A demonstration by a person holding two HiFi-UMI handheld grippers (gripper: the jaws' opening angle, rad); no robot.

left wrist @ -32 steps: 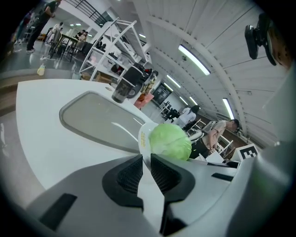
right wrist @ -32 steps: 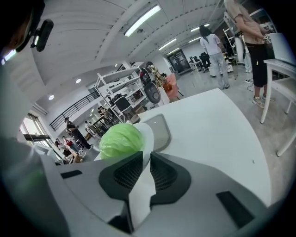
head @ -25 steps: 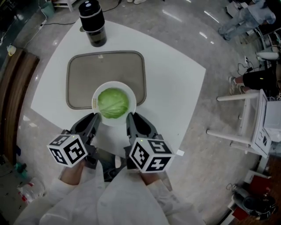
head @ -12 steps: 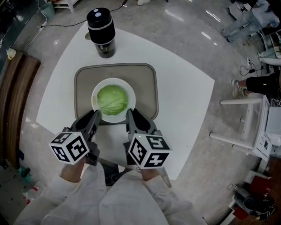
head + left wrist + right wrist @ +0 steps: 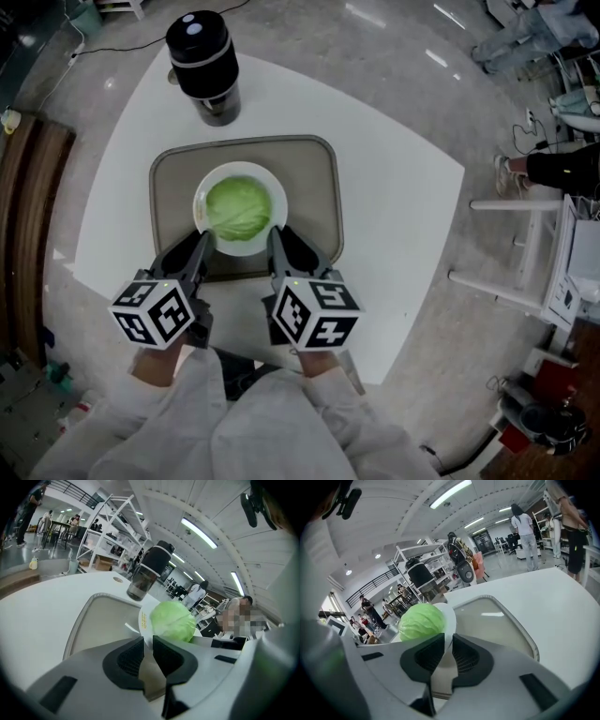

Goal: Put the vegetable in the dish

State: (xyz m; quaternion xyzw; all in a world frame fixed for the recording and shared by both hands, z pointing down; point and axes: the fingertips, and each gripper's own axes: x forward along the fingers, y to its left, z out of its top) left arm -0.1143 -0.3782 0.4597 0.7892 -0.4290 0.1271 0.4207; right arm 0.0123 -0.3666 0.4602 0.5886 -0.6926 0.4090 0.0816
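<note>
Cabbage (image 5: 239,208), a pale green head, sits in the middle of the white dish (image 5: 242,168). In the head view the dish is over the near half of the grey tray (image 5: 314,187) on the white counter (image 5: 394,206). I cannot tell whether it rests on the tray or hangs just above it.

The left gripper (image 5: 204,242) comes in at the near left edge of the dish and the right gripper (image 5: 277,236) at the near right edge, so the cabbage lies between the two and just beyond their tips.

In the left gripper view the jaws of the left gripper (image 5: 147,641) stand close together, pinching the dish's rim (image 5: 143,620), and the cabbage (image 5: 172,619) bulges just past them to the right. In the right gripper view the right gripper (image 5: 449,639) nips the rim (image 5: 449,616) the same way, with the cabbage (image 5: 421,620) just past its jaws to the left. Neither pair of jaws touches the cabbage itself.

A black flask (image 5: 204,66) stands upright on the counter beyond the tray's far edge.
</note>
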